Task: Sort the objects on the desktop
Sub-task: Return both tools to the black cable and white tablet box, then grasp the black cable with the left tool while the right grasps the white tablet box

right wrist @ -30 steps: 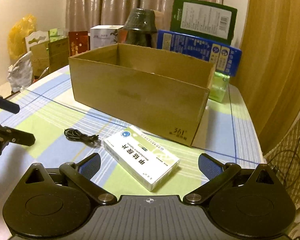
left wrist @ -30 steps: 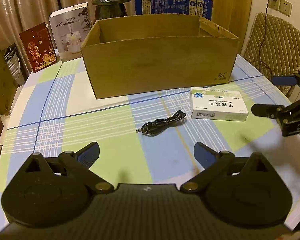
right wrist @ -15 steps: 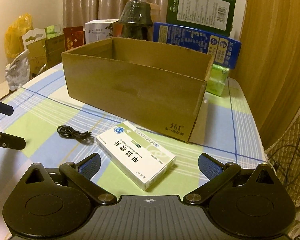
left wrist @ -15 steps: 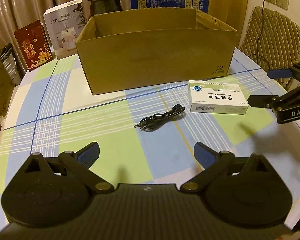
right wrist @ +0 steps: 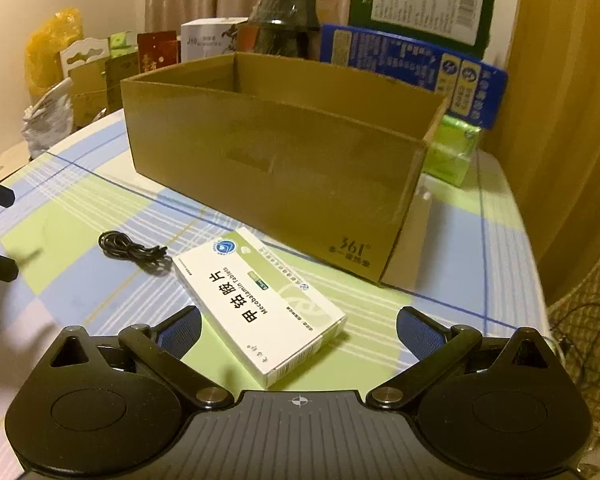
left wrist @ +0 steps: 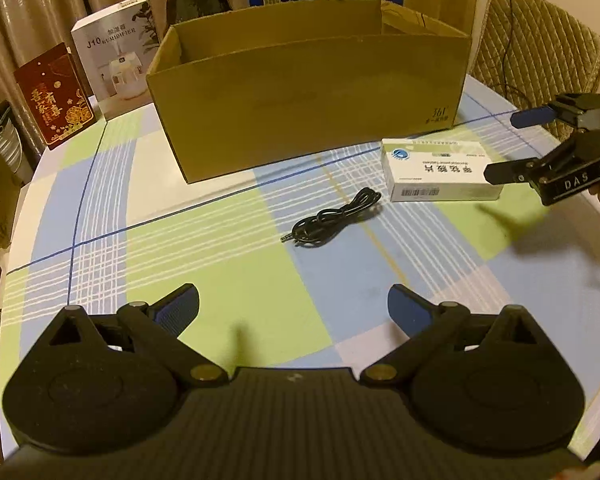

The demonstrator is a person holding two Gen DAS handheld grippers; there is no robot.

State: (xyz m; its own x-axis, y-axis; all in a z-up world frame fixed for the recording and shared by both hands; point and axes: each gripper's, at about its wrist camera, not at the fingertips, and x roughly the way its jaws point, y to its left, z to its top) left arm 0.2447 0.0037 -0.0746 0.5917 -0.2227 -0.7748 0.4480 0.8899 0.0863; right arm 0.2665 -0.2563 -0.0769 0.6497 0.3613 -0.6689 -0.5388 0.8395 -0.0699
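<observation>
The medicine box [right wrist: 260, 304] lies flat on the checked tablecloth [right wrist: 440, 320], and over the last second it has grown larger and slid lower in the right wrist view, so that its near end now sits between the 2 blue pads of the right gripper [right wrist: 299, 328]; the jaws stand wide apart, touching nothing; the box lies diagonally across the gap, so I judge that a squeeze would meet its long sides askew unless the gripper turns a little; in the left wrist view the right gripper [left wrist: 504, 144] shows at the box's right end [left wrist: 440, 172], 1 finger in front of it and 1 behind, which agrees with a pick that is about to begin

The left gripper [left wrist: 293, 306] hangs above bare cloth with its jaws apart too, holding nothing, and its view has dipped only slightly; a little beyond it lies the coiled black cable [left wrist: 332, 220], just beside the box's left end but apart from it, untouched

Farthest stands the open cardboard box [left wrist: 308, 92], seemingly empty as far as the view reaches inside; neither object is in it yet, so the sorting is at its start, and the medicine box looks to be item 1 of 2
</observation>
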